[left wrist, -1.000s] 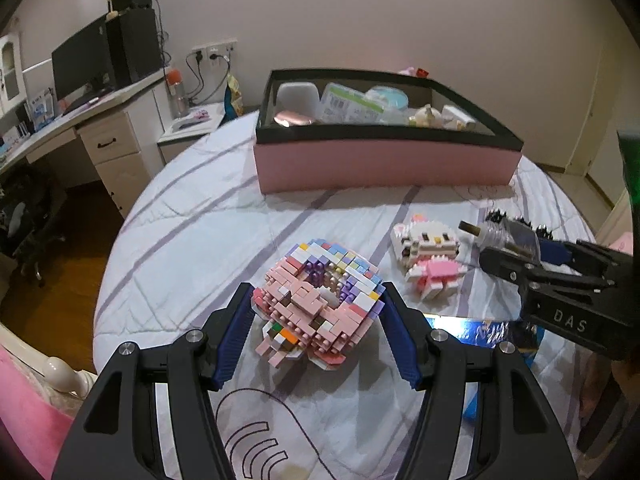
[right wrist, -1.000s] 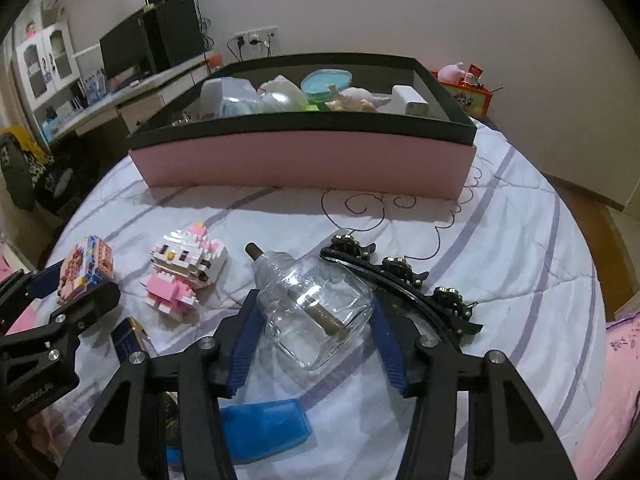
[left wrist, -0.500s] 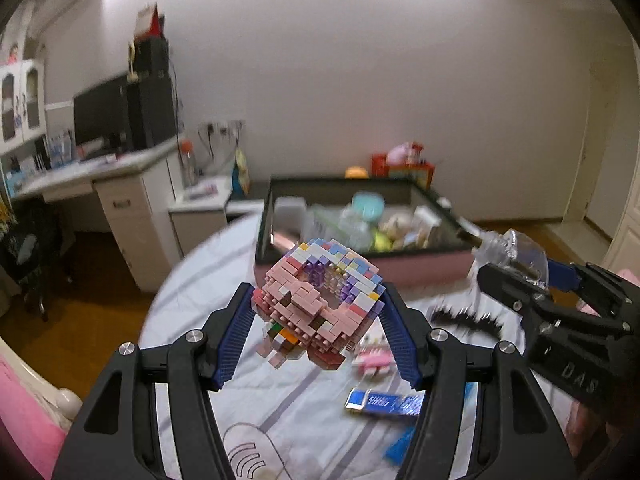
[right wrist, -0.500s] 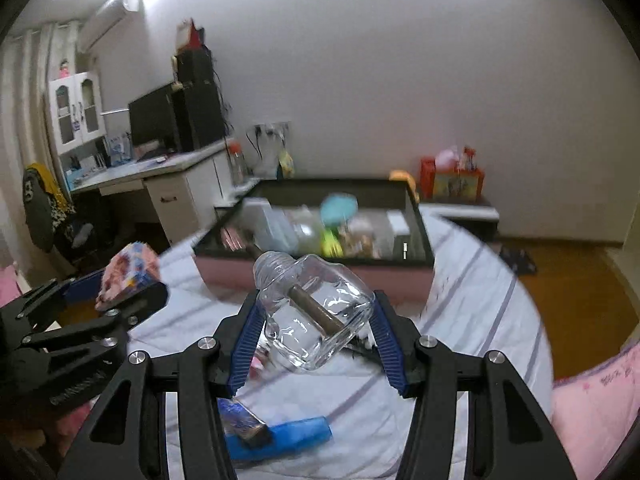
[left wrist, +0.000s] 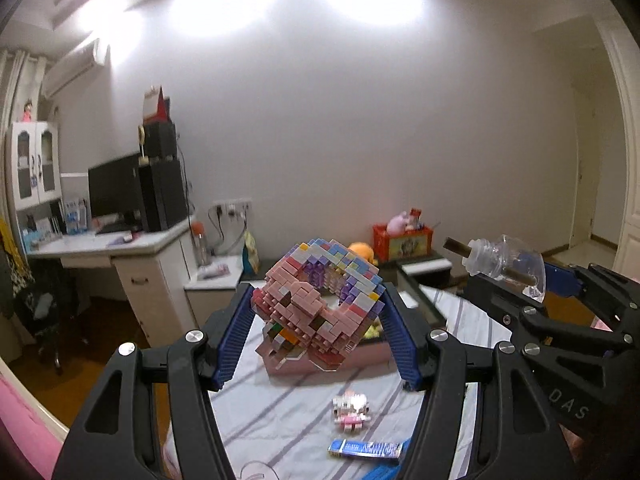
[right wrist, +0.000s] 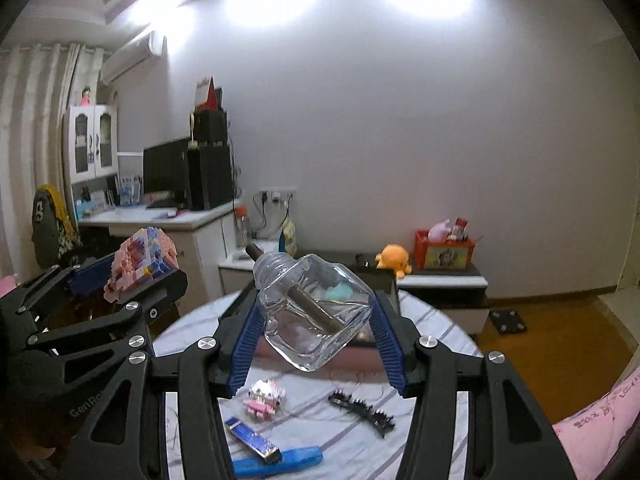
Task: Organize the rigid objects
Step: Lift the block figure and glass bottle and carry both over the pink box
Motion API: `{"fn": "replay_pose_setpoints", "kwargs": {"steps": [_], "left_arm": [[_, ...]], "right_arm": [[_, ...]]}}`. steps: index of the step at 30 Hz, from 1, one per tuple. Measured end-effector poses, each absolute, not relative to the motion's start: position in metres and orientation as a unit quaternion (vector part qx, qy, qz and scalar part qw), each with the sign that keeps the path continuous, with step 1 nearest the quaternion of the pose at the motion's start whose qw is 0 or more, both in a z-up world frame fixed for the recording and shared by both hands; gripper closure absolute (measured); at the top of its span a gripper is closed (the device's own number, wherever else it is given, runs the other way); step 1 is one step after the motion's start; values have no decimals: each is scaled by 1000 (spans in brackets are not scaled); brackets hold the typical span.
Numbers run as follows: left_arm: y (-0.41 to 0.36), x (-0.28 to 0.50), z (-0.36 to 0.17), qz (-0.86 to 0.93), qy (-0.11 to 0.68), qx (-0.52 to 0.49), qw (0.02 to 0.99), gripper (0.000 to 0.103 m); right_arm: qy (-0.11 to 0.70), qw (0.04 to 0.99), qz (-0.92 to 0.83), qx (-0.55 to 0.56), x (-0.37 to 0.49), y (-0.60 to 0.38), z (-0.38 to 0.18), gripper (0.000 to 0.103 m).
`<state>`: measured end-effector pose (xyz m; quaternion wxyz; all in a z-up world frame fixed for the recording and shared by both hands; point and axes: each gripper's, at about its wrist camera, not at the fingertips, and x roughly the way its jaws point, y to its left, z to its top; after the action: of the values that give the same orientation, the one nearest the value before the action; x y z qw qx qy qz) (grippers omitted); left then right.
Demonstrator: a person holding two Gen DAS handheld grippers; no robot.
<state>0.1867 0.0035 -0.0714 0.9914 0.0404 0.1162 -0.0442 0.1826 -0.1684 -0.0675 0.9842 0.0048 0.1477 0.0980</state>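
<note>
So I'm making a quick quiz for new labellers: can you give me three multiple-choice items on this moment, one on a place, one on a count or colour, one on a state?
1. Where is the small pink-and-white block cat?
A. lying on the striped cover
B. in the left tongs
C. on the desk

2. What colour is the plush beside the red box?
A. green
B. orange
C. black

3. What state are the right tongs in?
A. open and empty
B. out of view
C. shut on the glass bottle

Answers:
1 A, it lies on the striped cover below both tongs.
2 B, the plush is orange in both views.
3 C, the blue pads press the bottle's sides, clear of the cover.
</note>
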Motion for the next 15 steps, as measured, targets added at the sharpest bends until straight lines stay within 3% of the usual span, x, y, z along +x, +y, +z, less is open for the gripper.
{"fn": "replay_pose_setpoints", "kwargs": {"steps": [15], "left_arm": [[1,184,-37,-16,40,67,997,39]], "right_arm": [[80,993,87,-6,178,-161,-31,48]]}}
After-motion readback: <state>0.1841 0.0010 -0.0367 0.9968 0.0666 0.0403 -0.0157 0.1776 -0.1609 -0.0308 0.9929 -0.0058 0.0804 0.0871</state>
